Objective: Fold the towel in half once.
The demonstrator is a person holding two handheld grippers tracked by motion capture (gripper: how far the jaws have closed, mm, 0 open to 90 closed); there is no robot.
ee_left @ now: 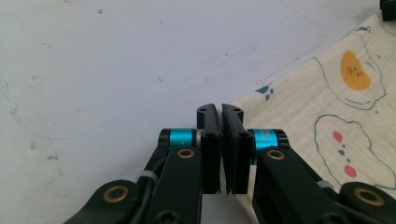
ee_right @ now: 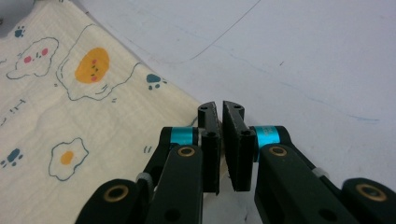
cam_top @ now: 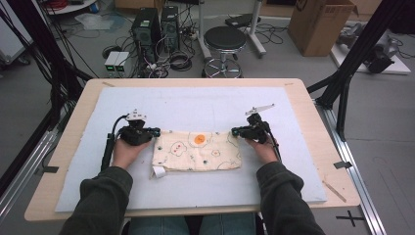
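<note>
From the high view, I hold my left tool (cam_top: 155,131) and right tool (cam_top: 236,130) at the far corners of a cream rectangular folded cloth printed with fried eggs (cam_top: 196,151), lying mid-tabletop on the pale blue mat (cam_top: 195,105); it looks light, soft and floppy, best pinched at the corners. In the left gripper view my tool (ee_left: 220,109) is clenched over the cloth (ee_left: 336,116) corner, but the jaws hide whether fabric is caught. In the right gripper view my tool (ee_right: 220,108) is likewise clenched at the cloth (ee_right: 70,116) edge, the pinch itself concealed.

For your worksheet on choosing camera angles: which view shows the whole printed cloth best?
The high view: the printed cloth lies folded into a full rectangle on the pale mat, with a white tag at its near left corner. The left gripper view shows just a corner with the egg prints; the right gripper view shows a larger patch, edges cut off.
</note>
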